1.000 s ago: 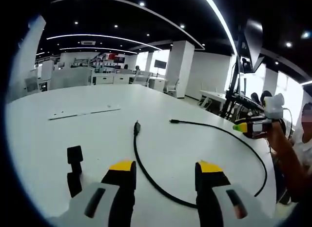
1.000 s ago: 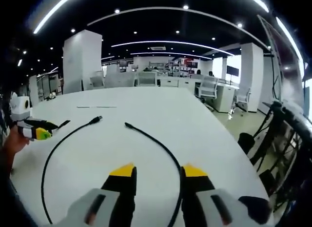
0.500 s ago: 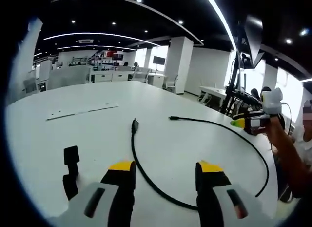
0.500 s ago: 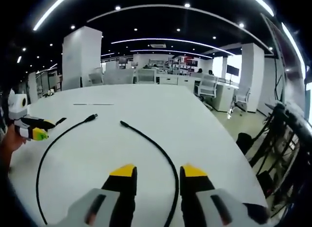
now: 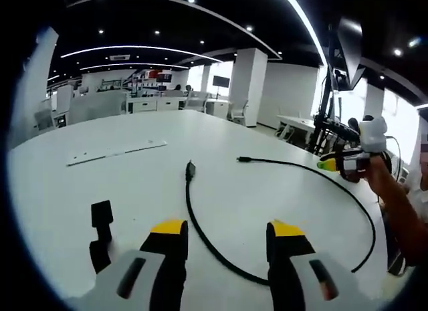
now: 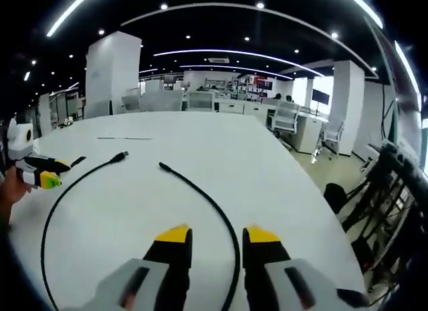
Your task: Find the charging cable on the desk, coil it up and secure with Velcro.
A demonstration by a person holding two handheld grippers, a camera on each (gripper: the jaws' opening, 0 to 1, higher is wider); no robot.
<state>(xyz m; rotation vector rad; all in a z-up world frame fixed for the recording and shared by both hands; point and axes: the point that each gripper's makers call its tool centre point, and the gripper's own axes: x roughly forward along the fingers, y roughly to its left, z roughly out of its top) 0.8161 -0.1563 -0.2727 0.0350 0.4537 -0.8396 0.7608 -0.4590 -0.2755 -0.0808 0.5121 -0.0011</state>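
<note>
From the left gripper view I see my left gripper (image 5: 224, 232) at six o'clock, its two yellow-tipped black jaws standing apart and released, nothing between them. It hovers above the wide white counter (image 5: 134, 184). The thin black charging cable (image 5: 200, 234) lies loose and uncoiled on that counter: one plug end sits at about twelve o'clock from the gripper, the cord runs down between the jaws, sweeps out toward four o'clock, then arcs back up the right side to its other plug end at one o'clock. At eight o'clock, just beside the left jaw, lies a short black Velcro strap (image 5: 100, 234), flat on the counter and apart from the cable. A long, flat white strip (image 5: 117, 152) rests well away at ten o'clock. At three o'clock the right gripper (image 5: 341, 165) comes in, held by a person's hand, its tip green and yellow.

From the right gripper view, my right gripper (image 6: 210, 235) sits at six o'clock, jaws parted a little and grasping nothing. The cable passes down between the jaws; one end lies at eleven o'clock, and the other arm of the loop curves out to nine o'clock, where the left gripper shows above the counter with a hand behind it. White office chairs (image 6: 287, 117) stand past the counter's far edge at one o'clock.
</note>
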